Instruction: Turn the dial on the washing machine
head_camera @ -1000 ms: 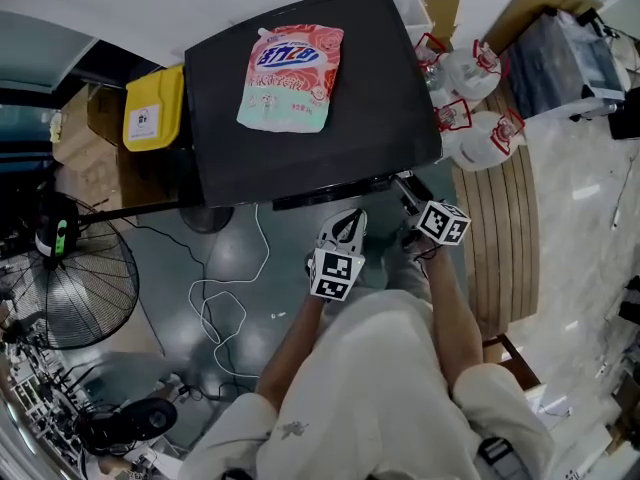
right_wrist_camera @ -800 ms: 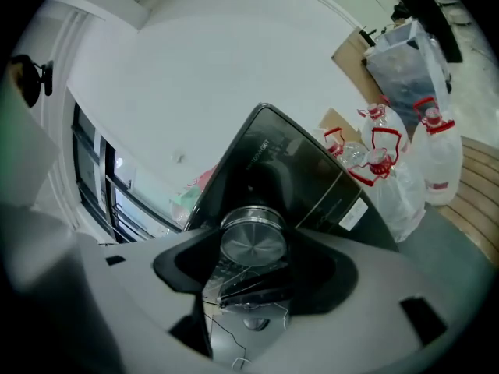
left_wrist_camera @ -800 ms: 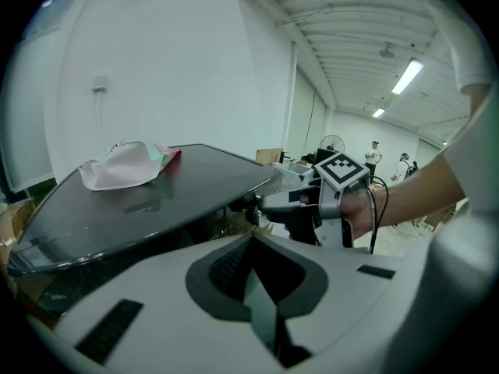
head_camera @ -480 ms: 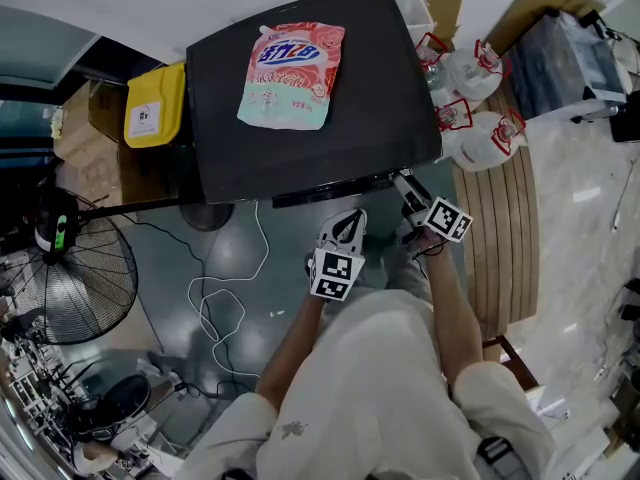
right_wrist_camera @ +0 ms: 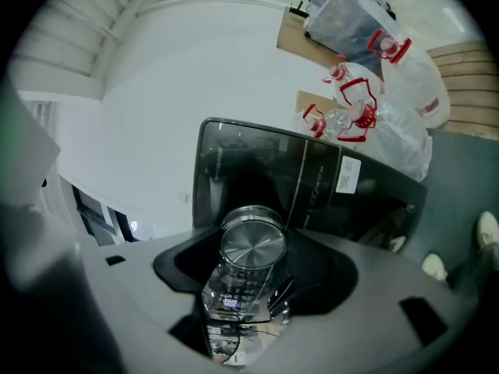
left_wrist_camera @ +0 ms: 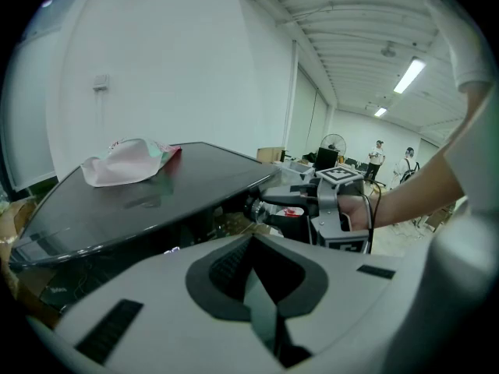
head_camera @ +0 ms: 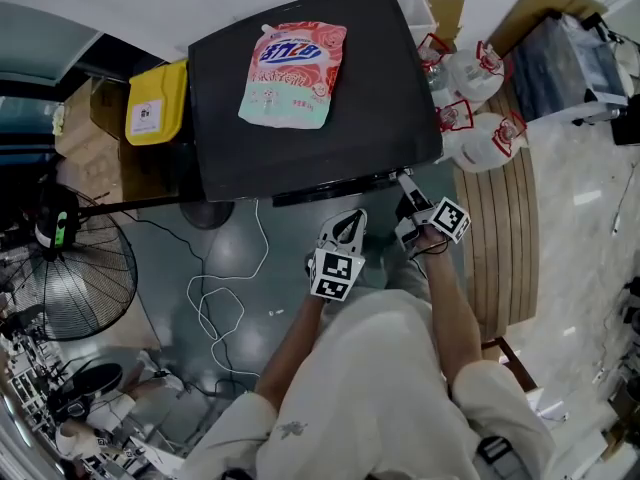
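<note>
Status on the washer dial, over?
Right tongs clamped on the round brushed-silver dial of the black washing machine. Left tongs shut, empty, off the machine. Nothing blocking the dial.

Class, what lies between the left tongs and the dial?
Only open air, as the left gripper view shows, between the left tongs and the dial; the right tongs grip it.

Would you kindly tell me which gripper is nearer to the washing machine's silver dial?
Right. The right gripper has its jaws closed on the dial; the left gripper hangs apart from it, to its left in the head view, jaws together.
</note>
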`<state>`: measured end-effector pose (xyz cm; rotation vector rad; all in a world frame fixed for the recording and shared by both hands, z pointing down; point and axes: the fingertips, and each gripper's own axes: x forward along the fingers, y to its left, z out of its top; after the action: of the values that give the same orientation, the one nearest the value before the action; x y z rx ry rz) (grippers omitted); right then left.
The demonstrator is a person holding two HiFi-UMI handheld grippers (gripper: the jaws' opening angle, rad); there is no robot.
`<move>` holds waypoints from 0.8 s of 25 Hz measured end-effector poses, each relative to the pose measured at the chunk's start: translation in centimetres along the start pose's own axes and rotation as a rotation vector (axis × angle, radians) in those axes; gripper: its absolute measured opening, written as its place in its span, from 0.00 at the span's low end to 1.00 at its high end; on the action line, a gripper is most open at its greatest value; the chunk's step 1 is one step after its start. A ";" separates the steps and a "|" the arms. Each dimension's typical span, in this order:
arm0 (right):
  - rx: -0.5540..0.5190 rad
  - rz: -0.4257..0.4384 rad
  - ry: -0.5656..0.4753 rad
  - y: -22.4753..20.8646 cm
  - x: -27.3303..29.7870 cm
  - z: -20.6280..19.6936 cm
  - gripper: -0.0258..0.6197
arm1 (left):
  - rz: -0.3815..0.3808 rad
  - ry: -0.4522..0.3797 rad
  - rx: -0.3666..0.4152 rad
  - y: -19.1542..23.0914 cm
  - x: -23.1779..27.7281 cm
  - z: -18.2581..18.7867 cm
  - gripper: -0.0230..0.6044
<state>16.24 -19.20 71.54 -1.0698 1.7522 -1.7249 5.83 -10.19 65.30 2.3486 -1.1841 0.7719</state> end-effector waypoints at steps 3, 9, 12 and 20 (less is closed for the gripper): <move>0.032 0.010 -0.011 -0.2 -0.1 0.0 0.47 | 0.002 0.000 0.000 0.0 0.0 -0.1 0.06; 0.008 -0.011 -0.021 -0.4 -0.2 0.1 0.47 | 0.001 0.002 0.003 -0.1 0.0 -0.3 0.06; -0.052 -0.049 -0.013 -0.5 -0.2 0.4 0.51 | -0.001 -0.002 0.005 0.0 0.0 -0.1 0.06; -0.417 -0.174 0.071 -0.1 -0.5 0.5 0.60 | -0.010 -0.007 0.015 0.1 -0.2 0.0 0.06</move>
<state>16.97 -19.13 71.51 -1.3826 2.1834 -1.5452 5.63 -10.14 65.17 2.3691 -1.1720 0.7723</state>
